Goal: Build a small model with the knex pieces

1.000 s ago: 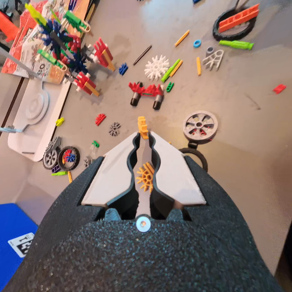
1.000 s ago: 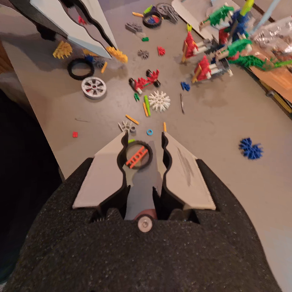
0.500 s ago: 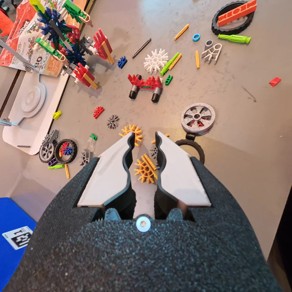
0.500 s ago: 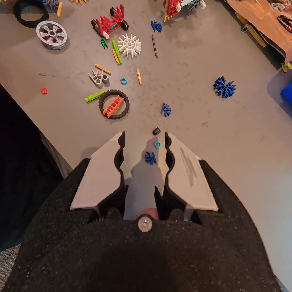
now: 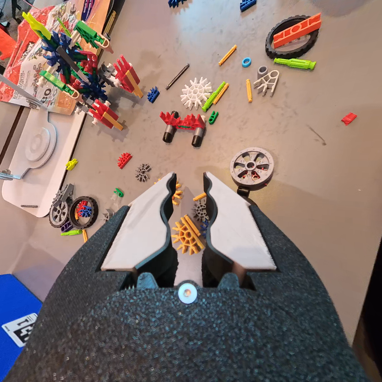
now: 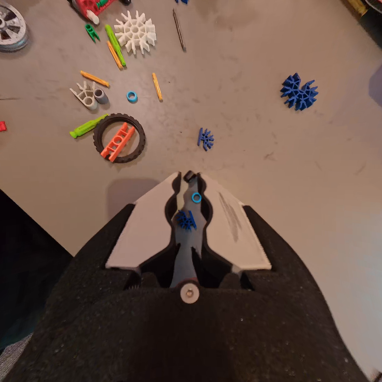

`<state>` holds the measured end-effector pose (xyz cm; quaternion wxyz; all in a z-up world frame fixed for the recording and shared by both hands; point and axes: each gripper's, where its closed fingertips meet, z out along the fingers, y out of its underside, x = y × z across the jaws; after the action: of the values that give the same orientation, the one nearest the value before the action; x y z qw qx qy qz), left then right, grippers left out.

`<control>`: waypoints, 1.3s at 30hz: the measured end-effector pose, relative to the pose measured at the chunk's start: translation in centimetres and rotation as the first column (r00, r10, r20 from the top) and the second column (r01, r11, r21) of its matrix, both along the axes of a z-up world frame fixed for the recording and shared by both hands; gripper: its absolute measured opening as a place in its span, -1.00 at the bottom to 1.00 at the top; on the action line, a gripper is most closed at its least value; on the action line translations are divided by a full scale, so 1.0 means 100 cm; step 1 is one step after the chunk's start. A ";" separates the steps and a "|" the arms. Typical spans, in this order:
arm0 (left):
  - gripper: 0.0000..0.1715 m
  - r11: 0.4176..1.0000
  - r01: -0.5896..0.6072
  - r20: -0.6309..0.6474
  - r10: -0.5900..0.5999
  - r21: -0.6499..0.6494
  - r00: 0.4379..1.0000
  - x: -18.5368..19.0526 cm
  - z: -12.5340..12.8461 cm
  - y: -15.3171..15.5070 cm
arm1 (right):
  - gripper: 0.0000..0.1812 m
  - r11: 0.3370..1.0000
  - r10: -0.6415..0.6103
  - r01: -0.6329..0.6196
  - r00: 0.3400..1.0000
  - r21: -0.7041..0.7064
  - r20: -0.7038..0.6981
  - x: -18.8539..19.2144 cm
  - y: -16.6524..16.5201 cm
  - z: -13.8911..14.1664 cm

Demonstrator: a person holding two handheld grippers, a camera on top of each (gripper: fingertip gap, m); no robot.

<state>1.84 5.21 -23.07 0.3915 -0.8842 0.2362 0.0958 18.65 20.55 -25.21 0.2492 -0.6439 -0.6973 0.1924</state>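
In the left wrist view my left gripper (image 5: 189, 175) is open and empty, just above the grey table (image 5: 299, 206). A yellow snowflake connector with a yellow rod (image 5: 187, 237) lies on the table between its fingers. A second yellow connector (image 5: 177, 194) and a grey connector (image 5: 200, 209) lie near the tips. In the right wrist view my right gripper (image 6: 188, 174) has closed to a narrow gap on a small black cylinder (image 6: 189, 176) at its tips. A light blue ring (image 6: 196, 197) and a small blue connector (image 6: 186, 222) lie on the table under its fingers.
A grey spoked wheel (image 5: 252, 166), a red piece on two black rollers (image 5: 183, 124), a white connector (image 5: 196, 93) and a colourful build (image 5: 82, 76) lie ahead of the left gripper. A black tyre with an orange piece (image 6: 118, 138) and blue connectors (image 6: 205, 139) (image 6: 298, 93) lie ahead of the right gripper. The table edge (image 6: 41, 223) is near left. Spacing between my two grippers at the tips: around 25 centimeters. Measured from the fingertips, the grey spoked wheel (image 5: 252, 166) is 4 centimeters or so from the left gripper and 20 centimeters from the right.
My left gripper opened and let go of the yellow connector, which now lies on the table. My right gripper drew back toward the near table edge and closed on the small black cylinder.
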 end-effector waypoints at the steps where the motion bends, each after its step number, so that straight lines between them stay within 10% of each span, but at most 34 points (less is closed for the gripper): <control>1: -0.72 1.000 0.002 -0.001 -0.002 0.001 1.000 0.000 0.000 0.001 | -0.87 1.000 0.001 -0.001 1.000 -0.008 -0.007 -0.002 -0.001 0.000; 20: -0.85 0.985 0.159 0.006 -0.159 -0.067 0.987 0.010 -0.019 0.034 | -0.88 0.875 0.480 -0.485 0.868 -0.010 -0.127 -0.125 -0.097 0.019; 39: -0.87 0.975 0.212 0.040 -0.210 -0.065 0.977 0.007 -0.019 0.038 | -0.87 0.803 0.596 -0.596 0.803 -0.012 0.017 -0.135 -0.098 0.001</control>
<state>2.57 9.05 -25.00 0.3727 -0.8685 0.3254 0.0309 5.13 10.77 -25.16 0.1674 -0.3950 -0.8661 0.2564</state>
